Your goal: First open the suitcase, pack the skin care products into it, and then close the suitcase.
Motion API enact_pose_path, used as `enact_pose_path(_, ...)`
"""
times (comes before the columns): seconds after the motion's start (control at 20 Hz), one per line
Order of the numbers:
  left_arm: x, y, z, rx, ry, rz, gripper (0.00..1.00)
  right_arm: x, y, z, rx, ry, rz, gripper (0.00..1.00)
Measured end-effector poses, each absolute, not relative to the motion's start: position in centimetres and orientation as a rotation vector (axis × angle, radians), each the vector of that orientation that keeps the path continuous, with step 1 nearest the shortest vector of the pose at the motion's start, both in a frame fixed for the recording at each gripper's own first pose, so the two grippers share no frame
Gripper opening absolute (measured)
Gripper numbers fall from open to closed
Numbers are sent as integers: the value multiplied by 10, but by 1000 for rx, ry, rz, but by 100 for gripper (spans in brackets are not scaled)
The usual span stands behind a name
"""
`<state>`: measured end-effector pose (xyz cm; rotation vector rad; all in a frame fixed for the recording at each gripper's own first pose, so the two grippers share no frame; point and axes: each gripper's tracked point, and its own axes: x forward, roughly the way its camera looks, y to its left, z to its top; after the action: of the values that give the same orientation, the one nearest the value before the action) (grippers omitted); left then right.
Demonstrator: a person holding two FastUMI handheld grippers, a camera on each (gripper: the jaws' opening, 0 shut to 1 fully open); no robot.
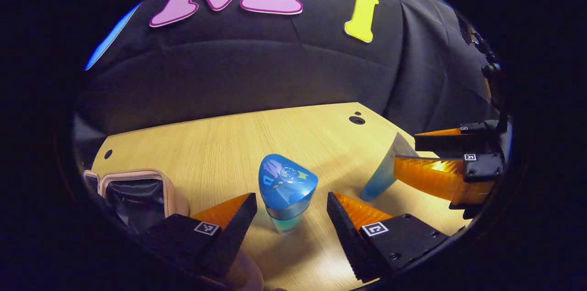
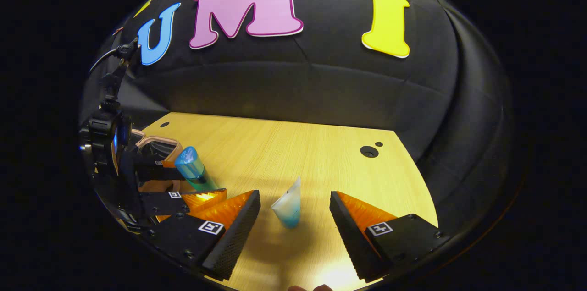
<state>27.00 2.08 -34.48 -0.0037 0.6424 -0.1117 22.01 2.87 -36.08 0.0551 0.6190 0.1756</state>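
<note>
Right now, in the left gripper view, my left gripper [image 1: 291, 211] stands released, its fingers spread wide to either side of the blue-capped bottle [image 1: 287, 192], which stands upright on the wooden table [image 1: 229, 144] between the tips without either pad touching it. I judge I have straddled it this way so one squeeze will take it by the body below the cap. At the lower left the small pink suitcase [image 1: 137, 194] lies with its lid open and its dark lining showing, near enough for a short carry. Off to the right the other gripper sits around the pale blue tube [image 1: 383, 176].

Moving to the right gripper view, my right gripper [image 2: 295, 211] is likewise released, fingers apart with the tube [image 2: 288, 208] standing on its cap between them, untouched as far as I can tell. The bottle [image 2: 192, 169] and the suitcase [image 2: 158, 146] sit at the left beside the left gripper [image 2: 183, 185]. Both products are still outside the case, so packing seems barely begun.
</note>
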Motion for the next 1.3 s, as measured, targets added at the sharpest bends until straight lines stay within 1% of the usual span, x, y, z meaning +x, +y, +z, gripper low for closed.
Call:
enact_pose_path(0.2,278,17,-361,16,679,-118,97,230,35,-388,57,658,181,97)
enact_pose_path(0.25,282,20,-371,32,698,-97,85,232,38,-396,58,671,181,97)
enact_pose_path(0.3,276,20,-374,9,727,-104,60,234,41,-402,57,682,185,97)
enact_pose_path(0.35,276,20,-373,-12,725,-101,47,234,44,-408,55,694,192,97)
enact_pose_path(0.4,278,21,-374,-30,729,-92,48,232,47,-414,55,712,200,97)
enact_pose_path(0.5,274,24,-373,-68,753,-72,46,229,54,-429,58,757,218,97)
enact_pose_path(0.55,272,24,-372,-73,765,-69,48,225,49,-435,39,779,195,69)
enact_pose_path(0.6,271,22,-370,-84,775,-75,45,230,48,-437,56,779,184,41)
enact_pose_path(0.65,264,15,-366,-126,805,-108,46,233,49,-435,80,775,187,39)
enact_pose_path(0.7,260,15,-349,-158,795,-124,40,231,47,-431,90,781,183,39)
enact_pose_path(0.75,261,20,-331,-154,772,-128,43,228,46,-424,87,771,187,36)
enact_pose_path(0.85,242,30,-288,-148,751,-170,43,221,50,-401,94,743,224,35)
enact_pose_path(0.9,227,46,-268,-122,767,-190,42,215,52,-382,92,719,243,35)
enact_pose_path(0.95,204,69,-256,-84,822,-185,42,206,57,-362,98,692,266,30)
enact_pose_path(1.0,180,95,-250,-43,886,-177,42,198,65,-345,108,671,293,35)
enact_pose_path(1.05,163,116,-250,-14,948,-167,43,190,70,-330,111,653,310,35)
enact_pose_path(1.1,145,138,-252,11,1007,-150,46,181,80,-313,116,628,334,35)
enact_pose_path(1.15,117,176,-268,37,1138,-113,43,171,90,-297,122,611,358,35)
enact_pose_path(1.2,100,198,-283,37,1229,-80,39,164,97,-287,132,603,372,35)
enact_pose_path(1.25,80,221,-304,2,1361,-31,43,156,108,-277,146,598,389,35)
enact_pose_path(1.3,70,231,-323,-33,1431,-1,42,151,115,-270,153,594,398,35)
